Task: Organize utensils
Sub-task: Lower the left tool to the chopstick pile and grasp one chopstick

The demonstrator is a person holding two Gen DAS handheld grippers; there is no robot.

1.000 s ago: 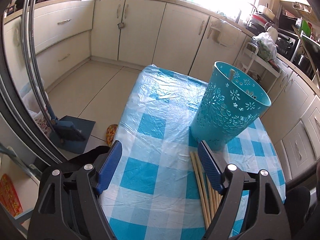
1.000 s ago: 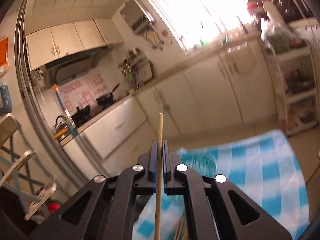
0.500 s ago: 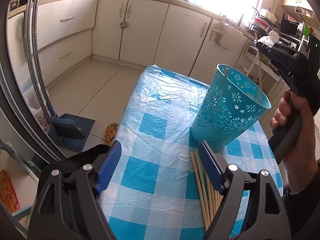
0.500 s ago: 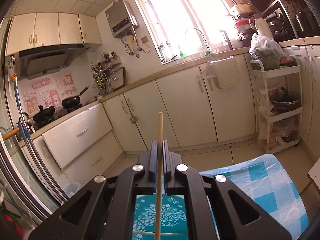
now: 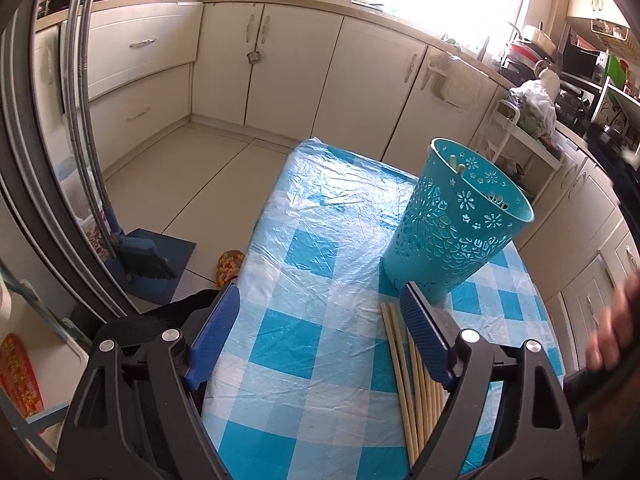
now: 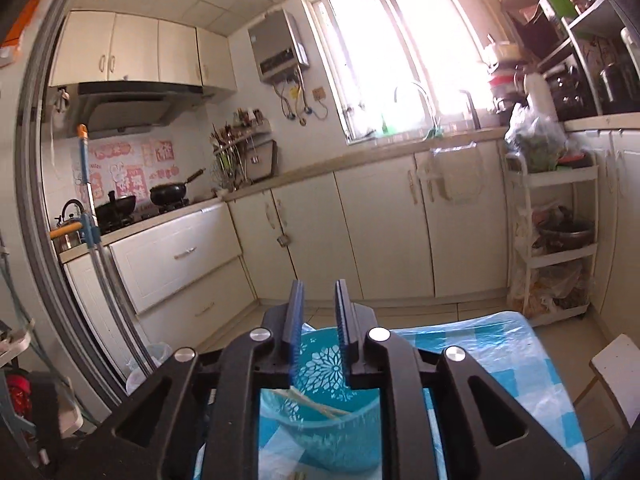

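Note:
A teal perforated basket (image 5: pixel 460 224) stands on the blue checked table (image 5: pixel 316 248), with chopstick ends (image 5: pixel 456 164) leaning on its far rim. Several wooden chopsticks (image 5: pixel 404 380) lie on the cloth in front of it, by the right finger of my left gripper (image 5: pixel 320 316), which is wide open and empty above the cloth. In the right wrist view my right gripper (image 6: pixel 320 312) hangs over the basket (image 6: pixel 320 420); its jaws are opening with nothing between them. Chopsticks (image 6: pixel 316 404) rest inside the basket.
A hand (image 5: pixel 612 344) holding the other gripper shows blurred at the right edge. Cream cabinets (image 5: pixel 304 76) line the far walls. A broom and dustpan (image 5: pixel 140 256) lie on the floor to the left. A white rack (image 6: pixel 556 236) stands beyond the table's far end.
The chopstick that my right gripper held is gone from its jaws, which have parted. The right gripper has dropped closer over the basket. A second chopstick end now shows at the basket's rim.

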